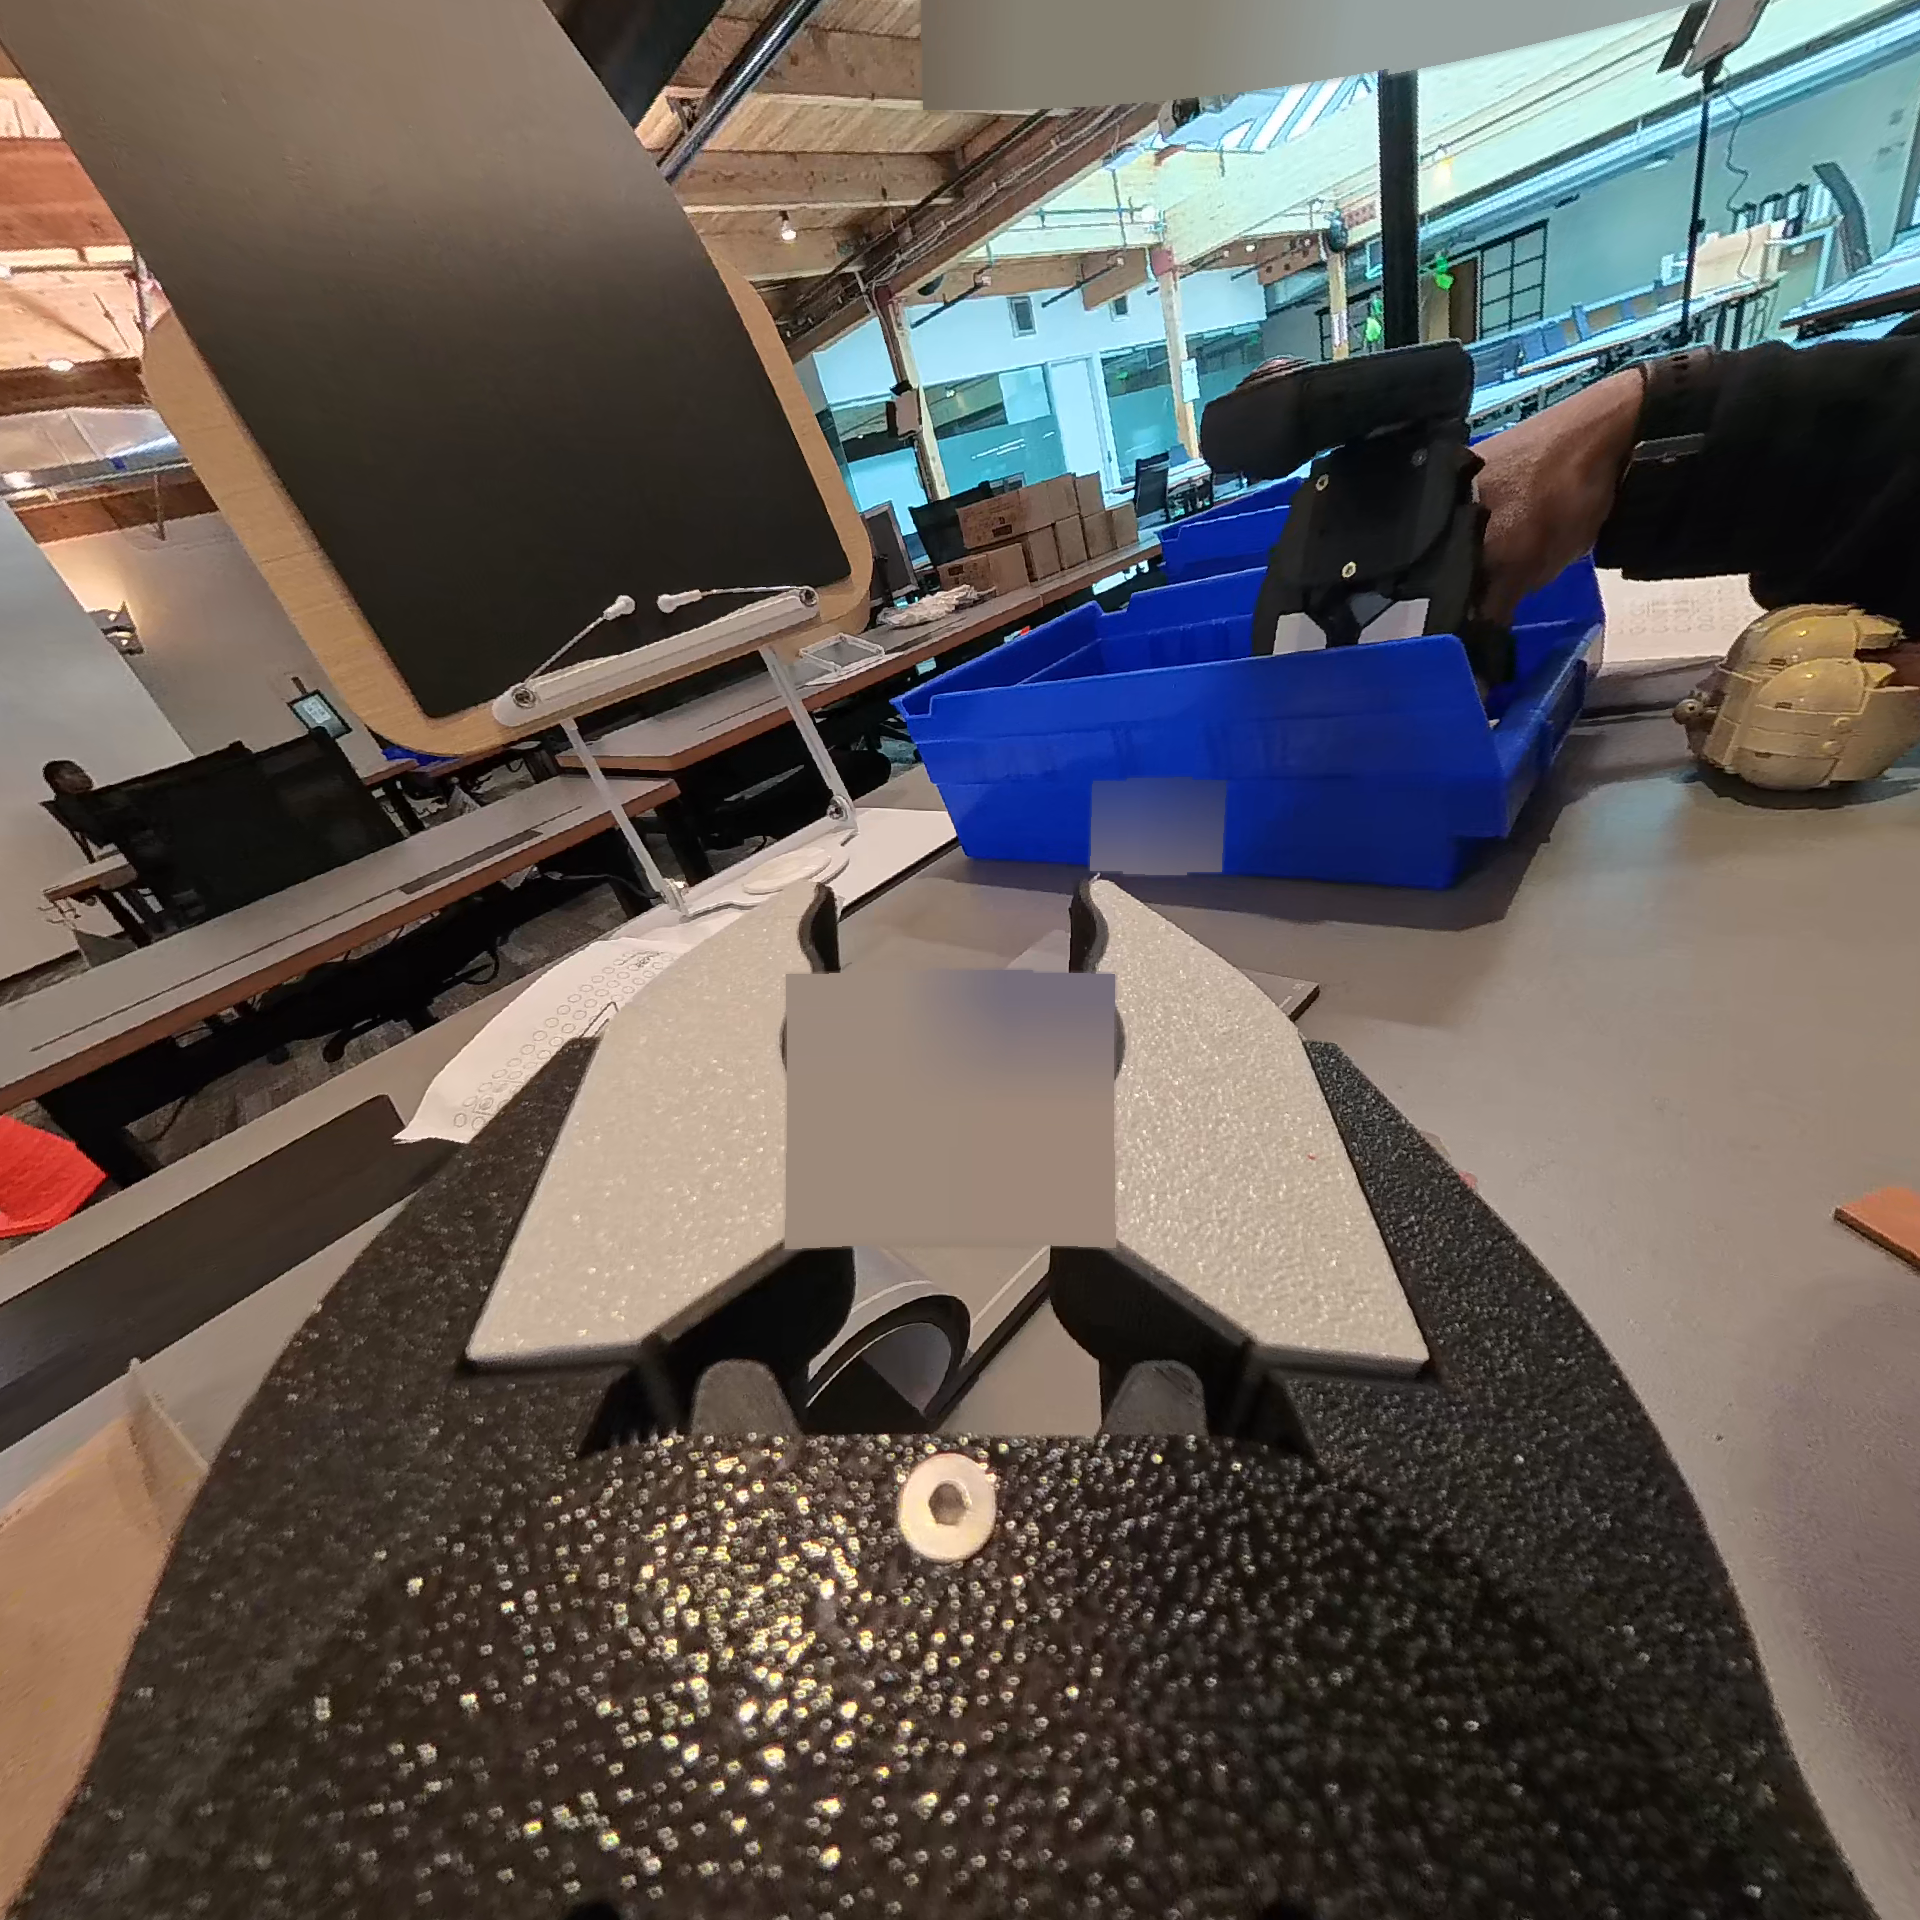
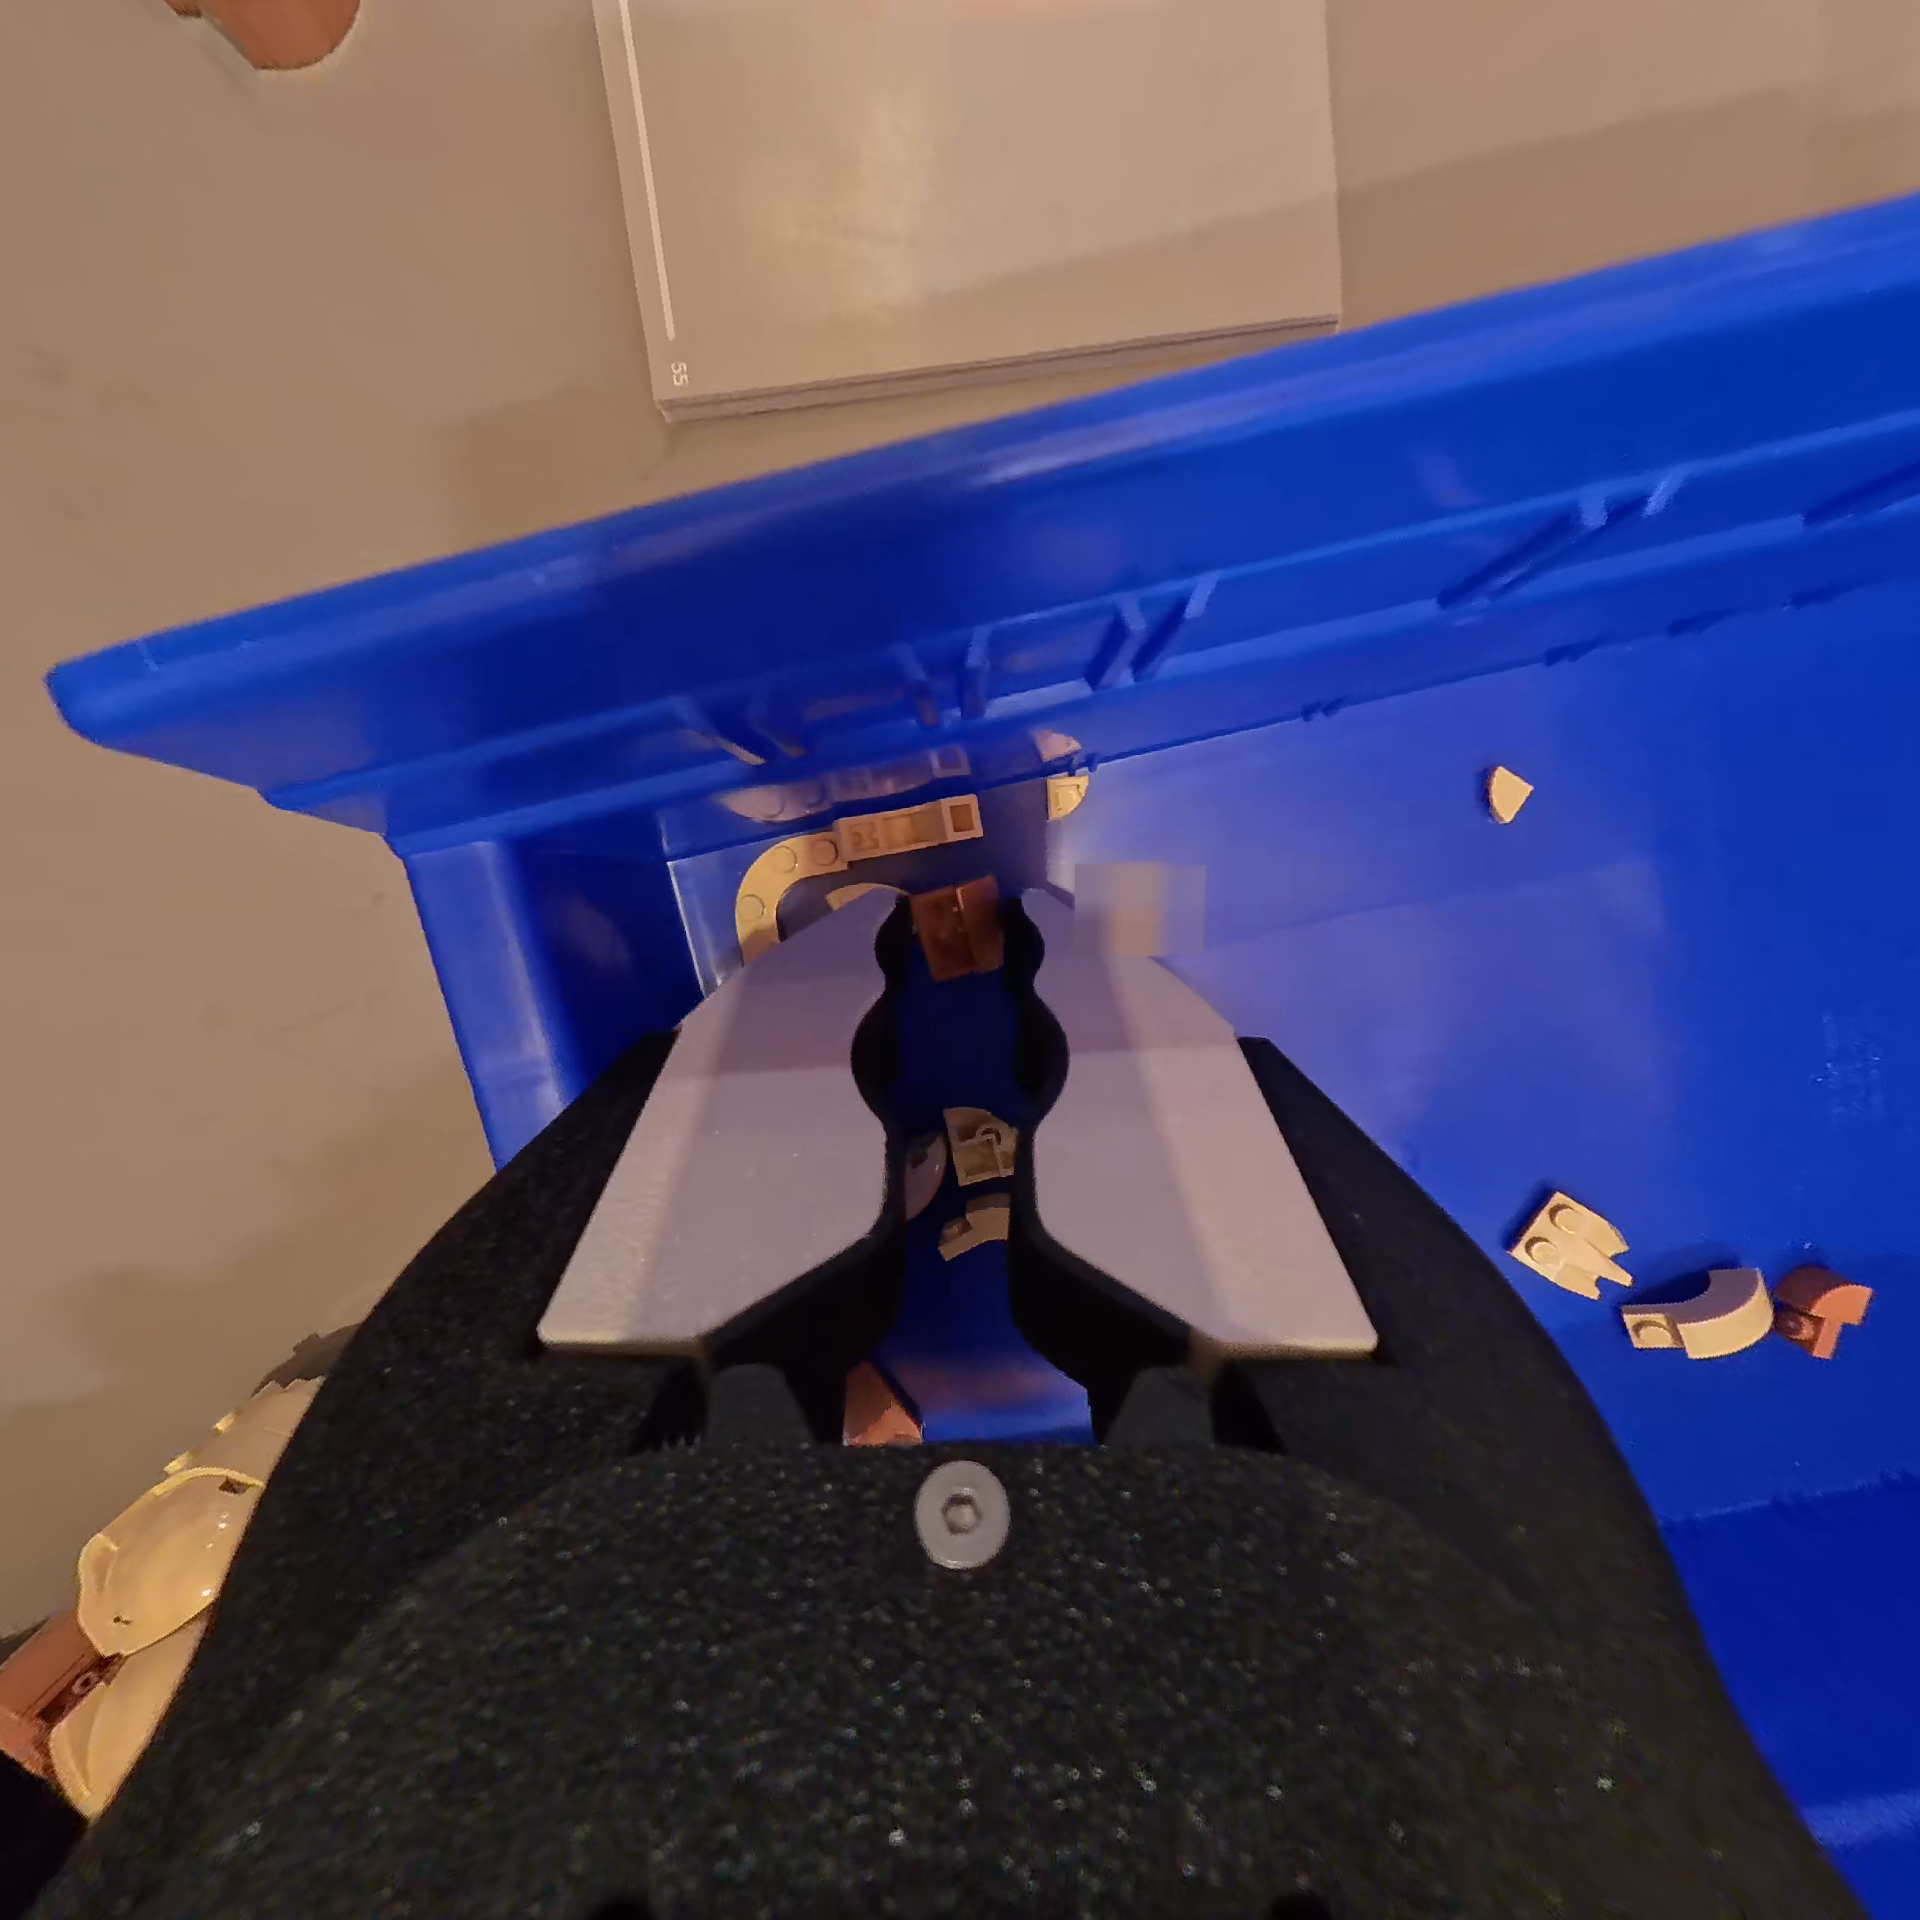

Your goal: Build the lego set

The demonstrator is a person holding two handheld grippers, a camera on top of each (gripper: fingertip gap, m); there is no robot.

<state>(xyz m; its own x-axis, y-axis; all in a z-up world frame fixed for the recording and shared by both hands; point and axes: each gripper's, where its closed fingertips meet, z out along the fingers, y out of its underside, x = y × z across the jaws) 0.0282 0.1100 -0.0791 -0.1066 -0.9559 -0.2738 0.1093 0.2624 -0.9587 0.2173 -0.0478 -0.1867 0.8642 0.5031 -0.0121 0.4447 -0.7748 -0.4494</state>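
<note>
While blur hides its palm, left gripper open, right gripper pinching brown brick.

Daylight is pouring through tall glass windows beneath exposed timber ceiling beams. Long grey-topped desks are lining the open hall, brown cardboard boxes stacking on one.

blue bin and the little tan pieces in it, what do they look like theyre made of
Blue bin: looks like glossy moulded plastic, going by its sheen and the moulded ribs under the rim. Tan pieces: apparently hard plastic toy bricks, smooth and slightly shiny, with round studs on top.
</note>
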